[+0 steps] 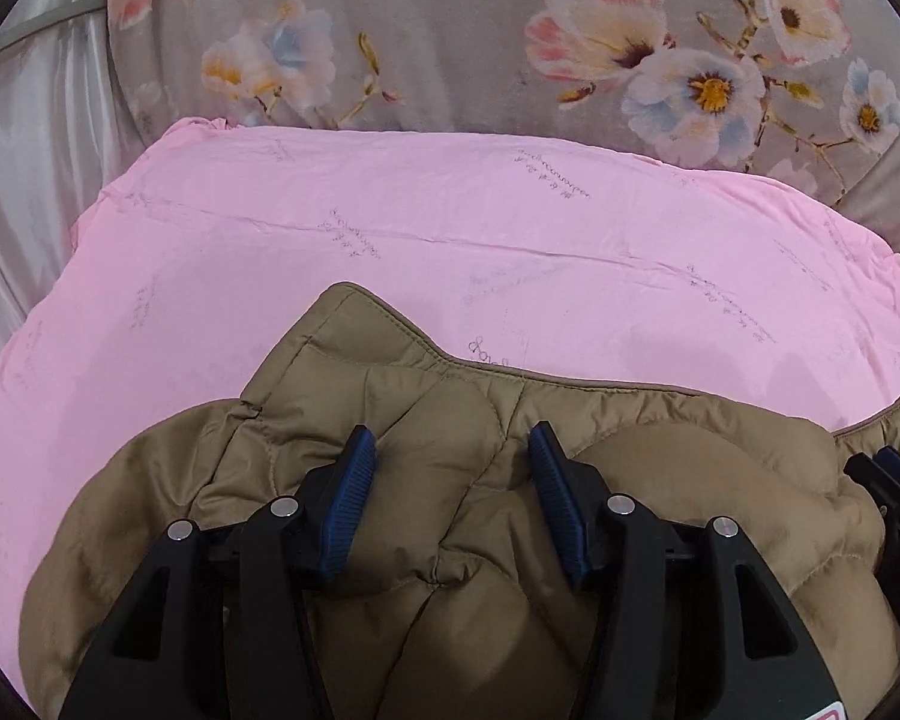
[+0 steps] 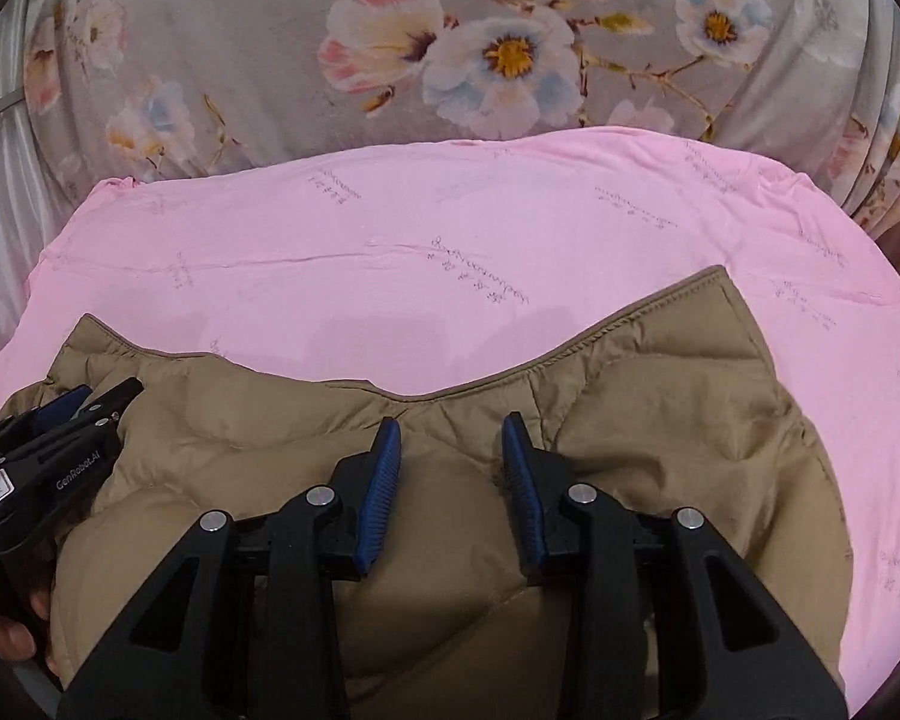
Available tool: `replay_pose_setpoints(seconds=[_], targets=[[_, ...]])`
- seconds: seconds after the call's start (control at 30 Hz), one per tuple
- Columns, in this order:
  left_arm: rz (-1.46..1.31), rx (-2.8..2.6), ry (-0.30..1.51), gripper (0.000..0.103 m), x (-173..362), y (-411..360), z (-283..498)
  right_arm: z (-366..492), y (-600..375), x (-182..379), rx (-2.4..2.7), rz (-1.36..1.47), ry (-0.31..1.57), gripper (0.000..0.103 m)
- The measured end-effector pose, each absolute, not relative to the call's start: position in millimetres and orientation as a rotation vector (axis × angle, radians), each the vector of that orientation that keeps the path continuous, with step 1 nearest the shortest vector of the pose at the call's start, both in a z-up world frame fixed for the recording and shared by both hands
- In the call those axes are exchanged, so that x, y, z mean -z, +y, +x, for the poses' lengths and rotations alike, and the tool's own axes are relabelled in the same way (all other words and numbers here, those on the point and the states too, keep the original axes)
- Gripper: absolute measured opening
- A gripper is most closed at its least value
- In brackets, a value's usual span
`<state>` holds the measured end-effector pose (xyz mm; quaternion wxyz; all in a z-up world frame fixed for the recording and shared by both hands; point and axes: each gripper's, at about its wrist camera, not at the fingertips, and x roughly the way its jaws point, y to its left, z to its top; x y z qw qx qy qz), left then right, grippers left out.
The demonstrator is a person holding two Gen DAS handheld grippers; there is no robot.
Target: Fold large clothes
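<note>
Jacket count: one tan quilted jacket (image 1: 450,516), bunched right under both my grippers.
Left gripper (image 1: 450,450): jaws apart, angled down, pinching nothing.
Right gripper (image 2: 453,435): narrower gap, angled down, empty.
Sheet: one pink sheet (image 1: 390,252) ahead of me.

"GenRobot.AI" stands in white letters on the black side of the left gripper (image 2: 84,405), which lies over the tan jacket (image 2: 660,420). In the left wrist view, "DAS" runs down the black body of the right gripper (image 1: 897,468). Faint purple script is printed across the pink sheet (image 1: 450,228), too small to read
</note>
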<state>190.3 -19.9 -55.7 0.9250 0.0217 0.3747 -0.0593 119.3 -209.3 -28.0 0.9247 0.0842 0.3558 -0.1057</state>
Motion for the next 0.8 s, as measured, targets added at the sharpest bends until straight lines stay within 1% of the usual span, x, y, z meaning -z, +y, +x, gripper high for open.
replay_pose_setpoints(seconds=[0.37, 0.8], targets=[[0.094, 0.092, 0.749, 0.054, 75.8, -34.6, 199.4, 136.5, -197.7, 48.3, 0.276, 0.098, 0.741, 0.034], [0.119, 0.075, 0.759, 0.054, 82.8, -39.3, 206.1, 145.4, -195.0, 58.2, 0.296, 0.063, 0.752, 0.034]])
